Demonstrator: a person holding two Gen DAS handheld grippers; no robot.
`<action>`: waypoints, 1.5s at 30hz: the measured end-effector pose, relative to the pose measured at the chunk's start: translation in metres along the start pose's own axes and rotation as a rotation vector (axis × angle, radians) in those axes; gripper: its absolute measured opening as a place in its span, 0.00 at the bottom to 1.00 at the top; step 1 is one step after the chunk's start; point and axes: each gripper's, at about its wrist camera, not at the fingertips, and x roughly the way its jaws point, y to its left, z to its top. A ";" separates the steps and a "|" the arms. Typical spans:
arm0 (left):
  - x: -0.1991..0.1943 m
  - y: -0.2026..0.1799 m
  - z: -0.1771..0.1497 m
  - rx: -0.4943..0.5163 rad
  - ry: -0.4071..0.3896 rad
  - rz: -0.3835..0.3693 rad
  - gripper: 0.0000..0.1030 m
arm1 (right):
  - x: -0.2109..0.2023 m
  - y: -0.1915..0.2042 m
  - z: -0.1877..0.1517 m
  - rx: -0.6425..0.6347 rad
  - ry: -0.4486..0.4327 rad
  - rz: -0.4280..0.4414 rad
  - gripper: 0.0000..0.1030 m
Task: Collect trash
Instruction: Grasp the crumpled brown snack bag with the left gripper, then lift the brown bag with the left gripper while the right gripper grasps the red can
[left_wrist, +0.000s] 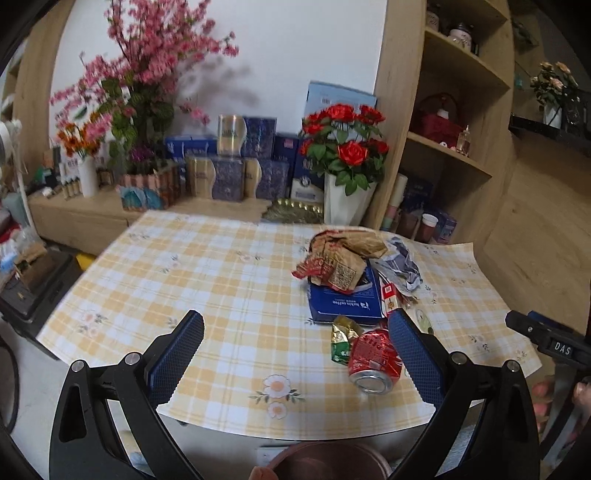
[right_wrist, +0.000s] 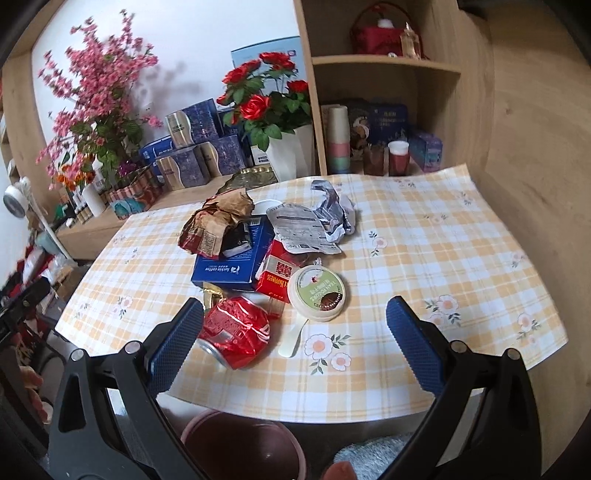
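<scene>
Nearest, below the table edge, a dark red bin (right_wrist: 243, 443) sits on the floor; what shows of its inside looks bare.

Both claws hang over the near edge of the checked table (right_wrist: 424, 258), each spread wide and holding nothing. The left claw (left_wrist: 295, 354) frames bare cloth, with its right finger (left_wrist: 413, 354) in front of the can's side; whether they touch is unclear. The right claw (right_wrist: 295, 343) has its left finger (right_wrist: 177, 343) just beside the can.

The crushed red can (right_wrist: 236, 330) lies on its side, long axis running from the pile toward the table's near edge, open top facing the cameras. A white spoon (right_wrist: 293, 339) lies just right of it, handle pointing away.

Behind sit a round green-lidded tub (right_wrist: 317, 293), a red pack (right_wrist: 275, 275), a blue box (right_wrist: 231, 267) under crumpled brown paper (right_wrist: 214, 221), and silver wrappers (right_wrist: 314, 221).
</scene>
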 end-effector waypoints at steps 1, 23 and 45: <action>0.009 0.000 0.002 -0.005 0.016 -0.016 0.95 | 0.005 -0.004 0.002 0.016 -0.006 0.017 0.95; 0.279 -0.012 0.078 -0.143 0.291 -0.138 0.76 | 0.126 -0.054 0.027 0.020 0.096 -0.017 0.95; 0.222 -0.001 0.090 -0.111 0.156 -0.157 0.31 | 0.151 -0.007 -0.024 0.047 0.217 0.204 0.94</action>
